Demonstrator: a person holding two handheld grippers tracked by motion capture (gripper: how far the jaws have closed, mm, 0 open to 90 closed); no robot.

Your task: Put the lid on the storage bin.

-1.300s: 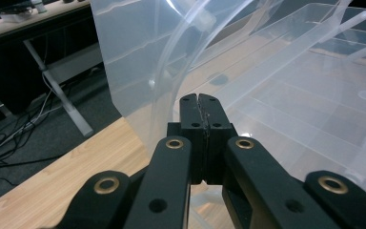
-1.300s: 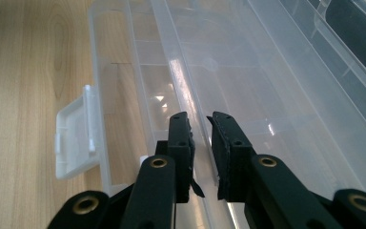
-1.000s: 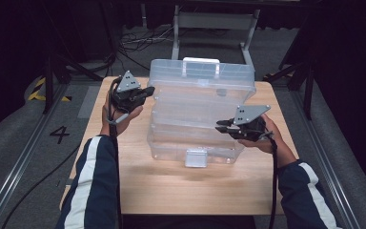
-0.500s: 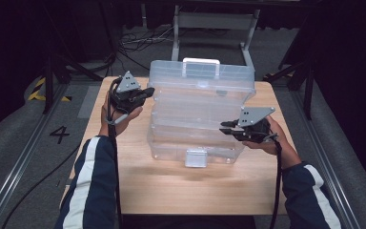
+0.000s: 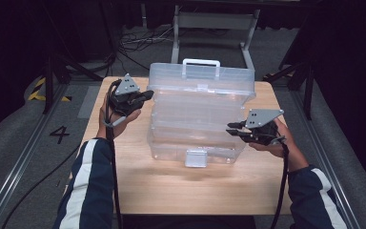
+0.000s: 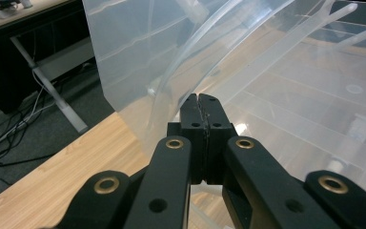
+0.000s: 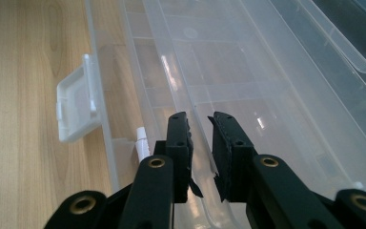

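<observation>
1. The clear plastic organizer box (image 5: 200, 114) is sitting mid-tabletop (image 5: 171, 191), trays fanned open.
2. The left gripper (image 5: 143, 95), jaws pressed together, is touching the box's left edge.
3. The right gripper (image 5: 233, 130) is straddling a tray rim at the box's right; contact is unclear.

Dark navy sleeves with broad white stripes at the lower corners of the high view; matte black left gripper (image 5: 145, 94) and right gripper (image 5: 232, 129), each topped by a grey three-cornered plate and trailing a black cable. Up close, lower centre: black jaws, brass-ringed pivot holes, small dark screw heads, ribbed pads (image 7: 223, 130)
</observation>
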